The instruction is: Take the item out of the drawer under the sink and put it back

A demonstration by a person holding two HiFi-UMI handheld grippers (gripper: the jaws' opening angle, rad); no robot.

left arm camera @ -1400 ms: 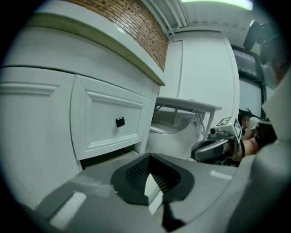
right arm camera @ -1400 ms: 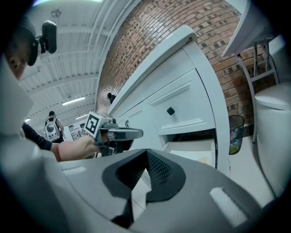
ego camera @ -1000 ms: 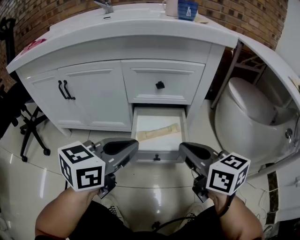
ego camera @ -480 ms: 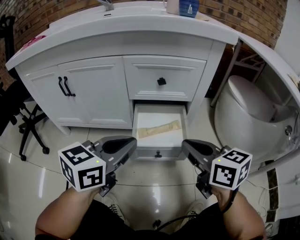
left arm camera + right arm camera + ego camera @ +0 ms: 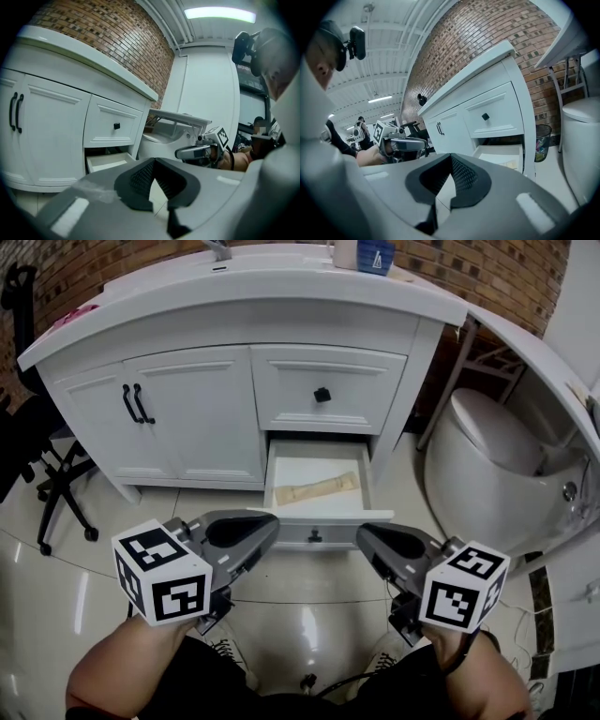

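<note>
The fingers (image 5: 140, 180) of the left gripper (image 5: 267, 531) are pressed together with nothing between them, and the fingers (image 5: 461, 176) of the right gripper (image 5: 366, 538) meet the same way, also empty. Both grippers hang just in front of the drawer (image 5: 339, 529), one off each front corner and touching nothing. The drawer is pulled out, and the item (image 5: 319, 488), a long cream-coloured packet, lies slantwise on its pale floor as its only content. Directly above the drawer is a shut drawer (image 5: 328, 381) with a black knob, and to the left of the drawer are two shut doors (image 5: 178, 413) with black handles. To the right of the drawer stands a toilet (image 5: 487, 451). Only the head view shows the whole item. The left gripper view sees the drawer (image 5: 105, 161) from the side as a low open box and shows none of its contents, though it takes in the right gripper (image 5: 187, 152) beyond. The right gripper view looks into the drawer (image 5: 499, 152) at a shallow angle, with a yellowish sliver at its near edge that may be the item. That view alone shows a mesh bin (image 5: 542, 136) with coloured litter inside, just right of the drawer.
</note>
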